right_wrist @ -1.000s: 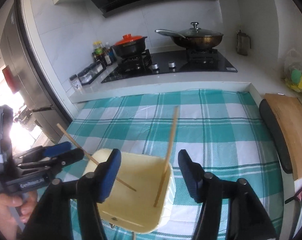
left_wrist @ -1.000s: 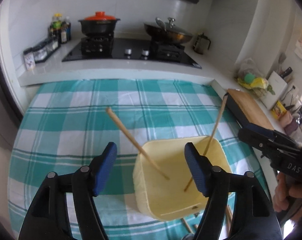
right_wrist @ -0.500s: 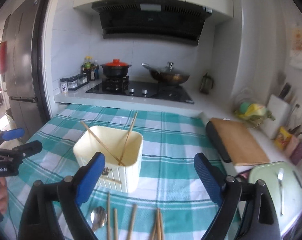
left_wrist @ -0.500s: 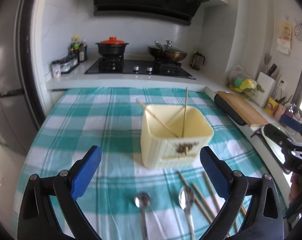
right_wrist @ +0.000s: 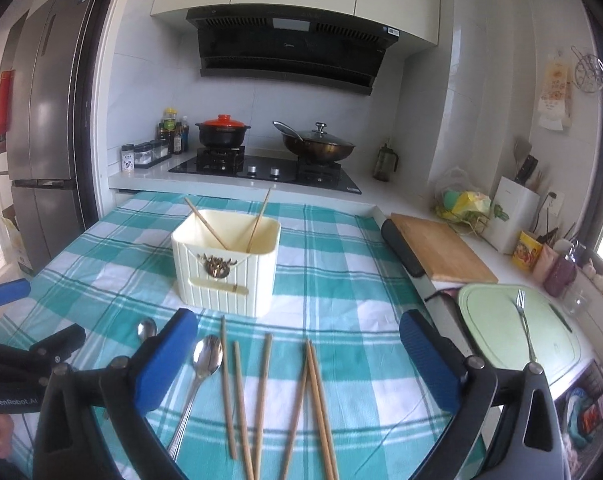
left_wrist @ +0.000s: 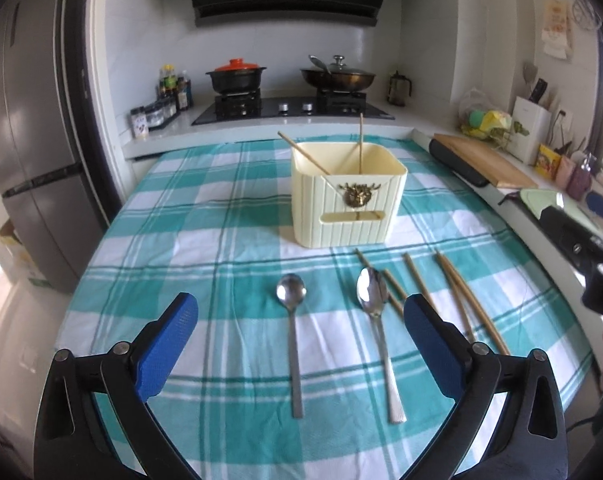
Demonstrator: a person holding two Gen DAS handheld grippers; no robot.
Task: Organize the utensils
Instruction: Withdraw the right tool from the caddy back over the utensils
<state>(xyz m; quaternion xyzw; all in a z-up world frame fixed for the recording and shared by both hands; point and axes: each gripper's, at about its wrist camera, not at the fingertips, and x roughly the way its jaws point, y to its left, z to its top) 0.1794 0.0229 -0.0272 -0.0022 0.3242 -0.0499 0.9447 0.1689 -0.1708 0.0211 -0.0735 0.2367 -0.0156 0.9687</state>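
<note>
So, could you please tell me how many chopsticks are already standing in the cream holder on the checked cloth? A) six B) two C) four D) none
B: two chopsticks lean inside the cream holder, one against its left side and one nearly upright, while the other chopsticks and both spoons lie on the checked cloth in front of it.

Cream ribbed holder [left_wrist: 347, 200] upright, two chopsticks [left_wrist: 359, 142] inside; two spoons [left_wrist: 293, 336] and loose chopsticks [right_wrist: 261, 396] flat before it.
</note>
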